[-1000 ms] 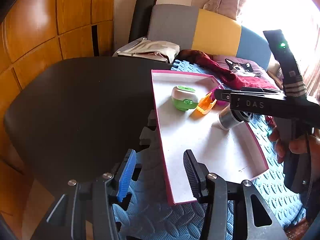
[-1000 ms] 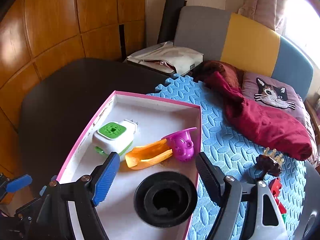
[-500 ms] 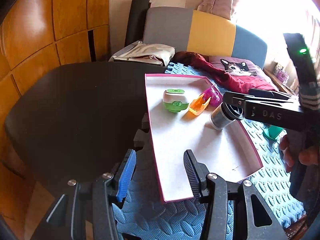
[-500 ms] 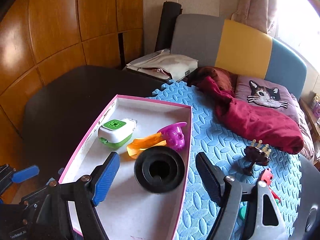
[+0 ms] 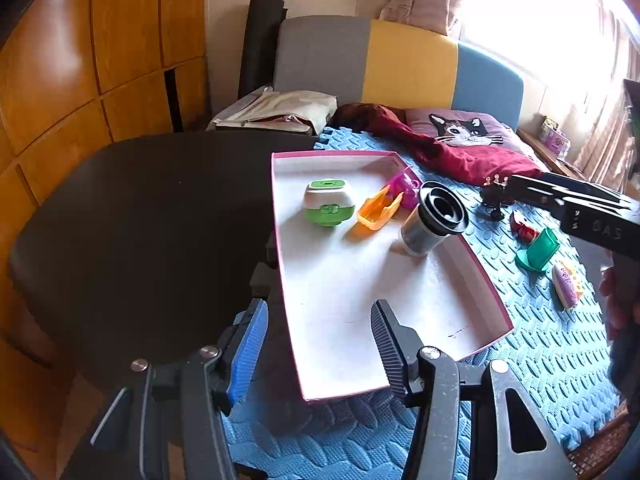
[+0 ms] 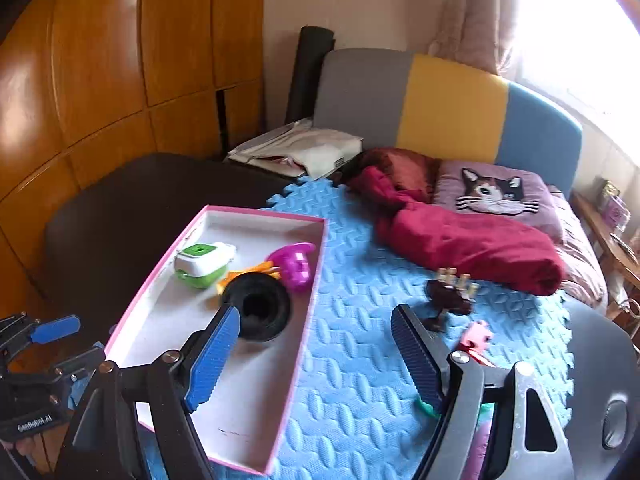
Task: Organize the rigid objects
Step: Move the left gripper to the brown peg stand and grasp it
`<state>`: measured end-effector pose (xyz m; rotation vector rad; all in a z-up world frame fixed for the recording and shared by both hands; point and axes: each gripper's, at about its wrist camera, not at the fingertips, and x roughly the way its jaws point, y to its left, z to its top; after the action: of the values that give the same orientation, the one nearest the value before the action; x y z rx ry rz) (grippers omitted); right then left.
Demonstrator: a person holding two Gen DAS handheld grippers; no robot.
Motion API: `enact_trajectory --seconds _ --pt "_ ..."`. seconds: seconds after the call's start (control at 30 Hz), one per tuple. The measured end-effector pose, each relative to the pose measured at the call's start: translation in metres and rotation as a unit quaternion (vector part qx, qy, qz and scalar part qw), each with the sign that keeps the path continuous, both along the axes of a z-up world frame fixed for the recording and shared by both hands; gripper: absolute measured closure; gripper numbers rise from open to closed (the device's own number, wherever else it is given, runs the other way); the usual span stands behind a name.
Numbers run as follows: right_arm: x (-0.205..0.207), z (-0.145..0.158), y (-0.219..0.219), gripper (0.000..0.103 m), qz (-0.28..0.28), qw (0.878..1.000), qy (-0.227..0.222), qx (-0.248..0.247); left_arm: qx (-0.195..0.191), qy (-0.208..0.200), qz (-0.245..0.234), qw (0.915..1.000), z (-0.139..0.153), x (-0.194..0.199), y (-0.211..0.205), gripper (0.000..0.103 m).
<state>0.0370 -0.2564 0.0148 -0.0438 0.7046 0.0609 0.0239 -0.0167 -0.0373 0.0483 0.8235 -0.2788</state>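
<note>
tray point(image 5: 486, 280): pink-rimmed white box on blue foam mat point(image 6: 360, 360), its left rim over the dark table point(image 5: 140, 220); near half bare
black cup point(image 5: 434, 218): upright against tray's right wall
left gripper point(image 5: 318, 350): jaws just widened, empty, astride tray's near corner
right gripper point(image 6: 316, 356): wide apart, empty, above tray's right rim

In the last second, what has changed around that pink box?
The right gripper, jaws open and empty, pulled back from the black-rimmed cup standing in the pink-edged box toward the loose toys on the blue foam mat. The left gripper has just opened a little wider, empty. The cup, green-and-white gadget, orange scoop and magenta toy stayed put.
</note>
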Motion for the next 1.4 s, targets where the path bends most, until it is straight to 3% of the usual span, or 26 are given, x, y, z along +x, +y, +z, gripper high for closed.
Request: enact_trajectory --seconds 0.6,0.77,0.9,1.07,1.23,1.4 --pt "-0.038 -0.004 -0.136 0.023 -0.155 0.988 -0.019 0.009 0.017 -0.007 -0.052 0.9985 0.009 -0.005 -0.041 0.045" --pt "-0.046 -0.026 -0.185 0.023 -0.232 0.972 -0.012 0.035 0.023 -0.013 -0.076 0.9968 0.017 -0.002 -0.060 0.045" --pt "-0.056 -0.041 -0.219 0.023 -0.287 0.953 0.003 0.092 0.016 -0.019 -0.099 0.9947 0.031 0.004 -0.081 0.045" --pt "-0.069 -0.038 -0.236 0.023 -0.304 0.942 -0.019 0.139 -0.009 -0.009 -0.133 0.9910 0.049 0.021 -0.118 0.044" --pt "-0.068 -0.038 -0.236 0.023 -0.294 0.944 -0.013 0.149 -0.015 0.002 -0.157 0.9876 0.050 0.043 -0.171 0.022" --pt "-0.067 -0.038 -0.234 0.023 -0.288 0.945 -0.013 0.156 -0.013 0.040 -0.164 0.9855 0.030 0.076 -0.220 0.021"
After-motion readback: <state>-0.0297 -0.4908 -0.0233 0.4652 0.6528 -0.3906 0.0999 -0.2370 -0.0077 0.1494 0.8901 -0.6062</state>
